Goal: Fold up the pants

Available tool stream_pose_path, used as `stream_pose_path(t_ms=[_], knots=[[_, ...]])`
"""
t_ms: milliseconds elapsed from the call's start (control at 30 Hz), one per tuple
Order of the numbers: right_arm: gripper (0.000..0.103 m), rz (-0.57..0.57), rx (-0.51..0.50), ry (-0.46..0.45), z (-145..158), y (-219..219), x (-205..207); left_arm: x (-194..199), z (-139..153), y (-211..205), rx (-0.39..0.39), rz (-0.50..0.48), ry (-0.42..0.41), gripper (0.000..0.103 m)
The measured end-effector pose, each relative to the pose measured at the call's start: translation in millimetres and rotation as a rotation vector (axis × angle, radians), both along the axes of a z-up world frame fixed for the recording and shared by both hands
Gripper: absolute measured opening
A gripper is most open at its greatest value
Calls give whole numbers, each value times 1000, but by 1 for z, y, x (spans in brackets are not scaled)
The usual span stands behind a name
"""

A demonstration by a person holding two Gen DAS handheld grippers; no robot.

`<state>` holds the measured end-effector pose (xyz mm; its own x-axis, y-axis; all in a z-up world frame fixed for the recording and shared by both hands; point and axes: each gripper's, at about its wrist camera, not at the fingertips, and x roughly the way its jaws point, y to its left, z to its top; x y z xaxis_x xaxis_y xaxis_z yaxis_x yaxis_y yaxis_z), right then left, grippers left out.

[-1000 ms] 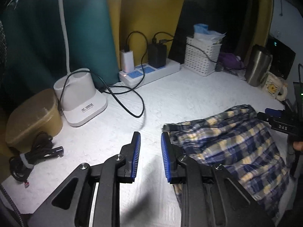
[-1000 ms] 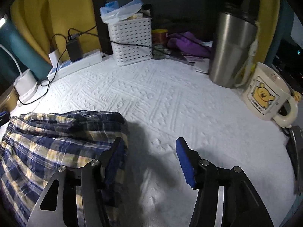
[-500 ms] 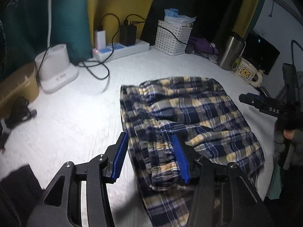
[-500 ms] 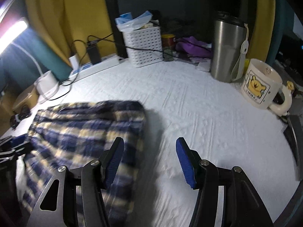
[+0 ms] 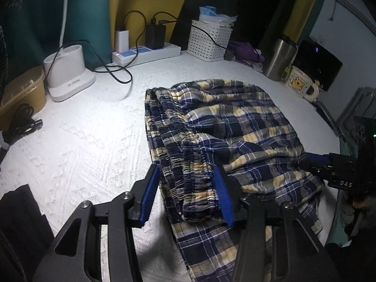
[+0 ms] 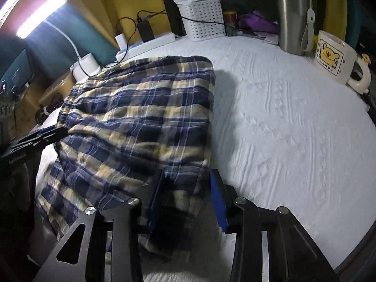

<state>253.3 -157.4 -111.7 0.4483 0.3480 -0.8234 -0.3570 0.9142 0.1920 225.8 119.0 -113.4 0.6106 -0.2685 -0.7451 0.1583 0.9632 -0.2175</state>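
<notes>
Blue, yellow and white plaid pants (image 5: 235, 122) lie folded on the white textured table cover (image 5: 82, 141). My left gripper (image 5: 186, 195) straddles the bunched elastic waistband at the near left corner. Its jaws are closing with the fabric between them, and the pads do not visibly pinch it. My right gripper (image 6: 186, 199) straddles the near right edge of the pants (image 6: 141, 108). Its jaws are closing too, with cloth between the blue pads but not clamped. Each gripper shows in the other's view: the right gripper (image 5: 315, 162) and the left gripper (image 6: 47, 134).
Along the back stand a white lamp base (image 5: 68, 75), a power strip (image 5: 145, 54) with chargers and a white basket (image 5: 210, 40). At the right are a steel tumbler (image 6: 291, 16) and a bear mug (image 6: 333, 56). A tan box (image 5: 21, 89) and a cable bundle (image 5: 21, 122) sit far left.
My left gripper moved from bare table onto the waistband, its jaws wider than a second ago. My right gripper shifted over the pants' right edge and its jaws narrowed around the cloth.
</notes>
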Motion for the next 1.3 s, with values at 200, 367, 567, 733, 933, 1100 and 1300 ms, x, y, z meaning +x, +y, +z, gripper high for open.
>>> stream_pose_path(t_ms=[200,367,567,733,933,1100,1300], knots=[[39,-5,7,5,-1,0,-11,0,5,-1,33,-2,-26,23],[25,25,1,-10,-1,0,-24,-4,6,-3,65,1,-31,22],[15,36,-15,-46,8,3,-36,-3,14,-3,49,20,-29,22],[13,-9,-7,-28,6,-9,-45,2,5,-1,45,35,11,22],[11,-31,23,-16,5,-11,-53,4,-2,-3,75,34,26,25],[10,-11,-13,-38,5,-4,-65,6,-5,-5,88,37,33,25],[11,10,-53,-44,6,-2,-65,9,-8,4,89,33,51,42]])
